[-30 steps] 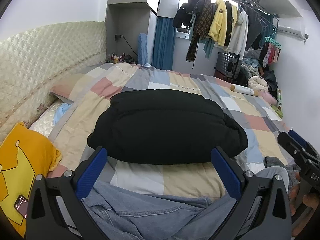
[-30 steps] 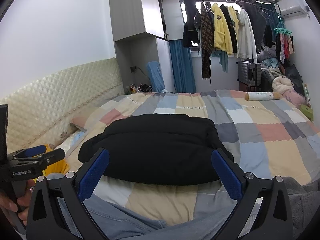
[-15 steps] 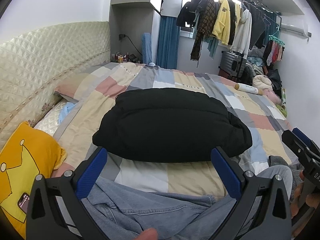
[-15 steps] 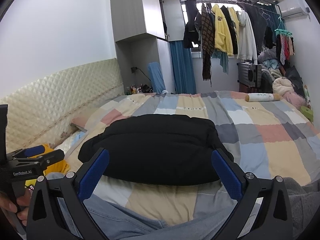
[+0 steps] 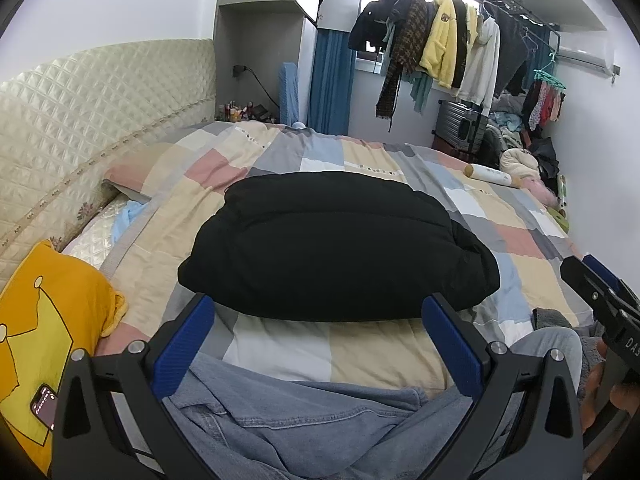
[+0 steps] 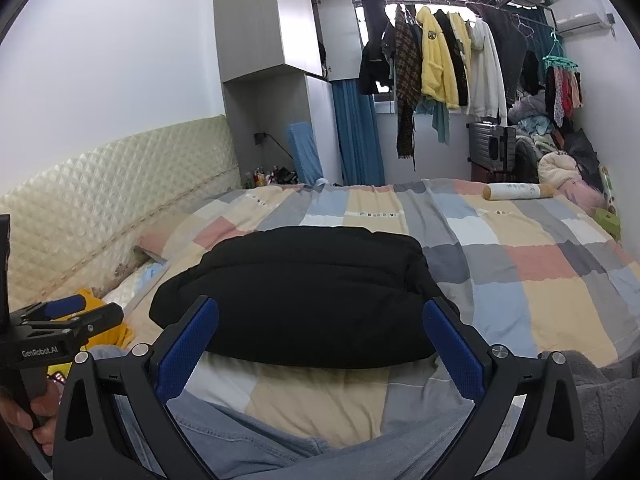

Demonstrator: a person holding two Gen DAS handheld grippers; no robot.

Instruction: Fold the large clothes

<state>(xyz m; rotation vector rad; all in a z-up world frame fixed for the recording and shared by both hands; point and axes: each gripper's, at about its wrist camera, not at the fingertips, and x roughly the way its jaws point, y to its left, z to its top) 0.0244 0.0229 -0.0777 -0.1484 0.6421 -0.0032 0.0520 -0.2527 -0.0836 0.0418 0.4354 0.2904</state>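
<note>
A black padded jacket point(image 5: 332, 244) lies folded in a thick bundle on the patchwork bedspread point(image 5: 372, 352); it also shows in the right wrist view point(image 6: 304, 296). A blue denim garment point(image 5: 296, 424) lies crumpled at the near bed edge, below both grippers point(image 6: 224, 436). My left gripper point(image 5: 318, 340) is open and empty, held above the denim, short of the jacket. My right gripper point(image 6: 320, 344) is open and empty, likewise in front of the jacket. Each gripper shows at the edge of the other's view.
A yellow cushion point(image 5: 44, 332) with a phone on it lies at the left by the quilted headboard point(image 5: 80, 120). A grey garment point(image 6: 600, 392) lies at the right bed edge. A rolled white item point(image 6: 516, 191) sits far right. Clothes hang on a rack point(image 6: 448, 64) behind.
The left gripper's view has lifted and tilted slightly, so the jacket sits a bit higher in frame. Both grippers stay open. The jacket has not moved.
</note>
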